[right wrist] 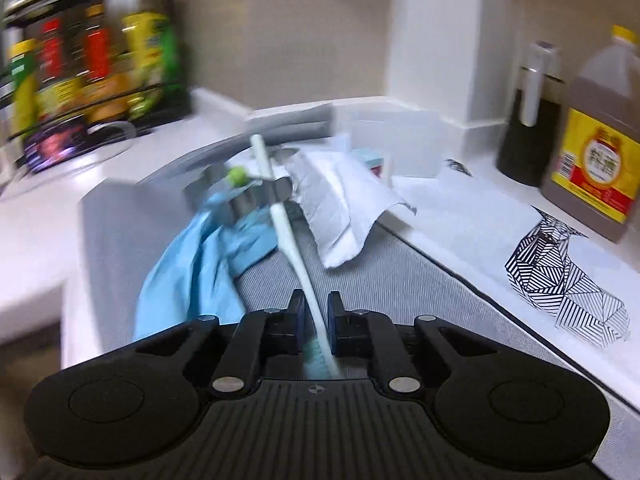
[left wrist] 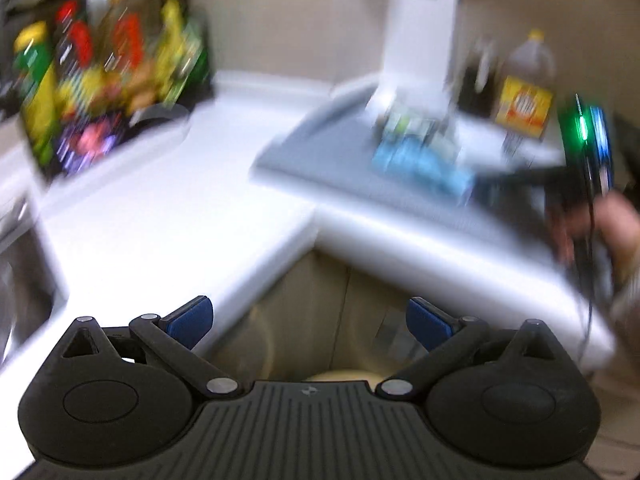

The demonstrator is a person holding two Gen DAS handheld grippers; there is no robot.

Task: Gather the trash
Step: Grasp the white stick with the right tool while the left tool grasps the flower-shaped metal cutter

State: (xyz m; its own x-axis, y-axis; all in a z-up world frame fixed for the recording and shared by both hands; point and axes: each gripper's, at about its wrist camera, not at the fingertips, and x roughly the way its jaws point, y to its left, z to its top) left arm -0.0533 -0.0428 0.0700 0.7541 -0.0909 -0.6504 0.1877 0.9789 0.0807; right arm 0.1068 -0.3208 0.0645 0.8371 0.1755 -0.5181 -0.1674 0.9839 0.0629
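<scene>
Left wrist view: heavily blurred.
Left gripper (left wrist: pixel 308 320): jaws spread wide, nothing between the blue pads; it hangs off the edge of the white desk (left wrist: pixel 168 208), over a beige cabinet front.
Grey mat (left wrist: pixel 332 160): lies on the desk, with a blue heap, probably the glove (left wrist: pixel 420 164), on it.
Right-hand tool (left wrist: pixel 592 152): at the right edge, green light lit, a hand (left wrist: pixel 616 232) around it.

Right wrist view: sharper.
Right gripper (right wrist: pixel 314 320): jaws narrow, closed on the white stick (right wrist: pixel 280 208).
White stick: runs up and away from the pads, across a metal ring (right wrist: pixel 256 196) and a green ball (right wrist: pixel 237 176).
Blue glove (right wrist: pixel 200 256): crumpled on the grey mat, left of the stick.
Paper towel (right wrist: pixel 340 208): right of the stick, touching the mat.
Brown bottle (right wrist: pixel 592 152): upright on the desk, far right.
</scene>
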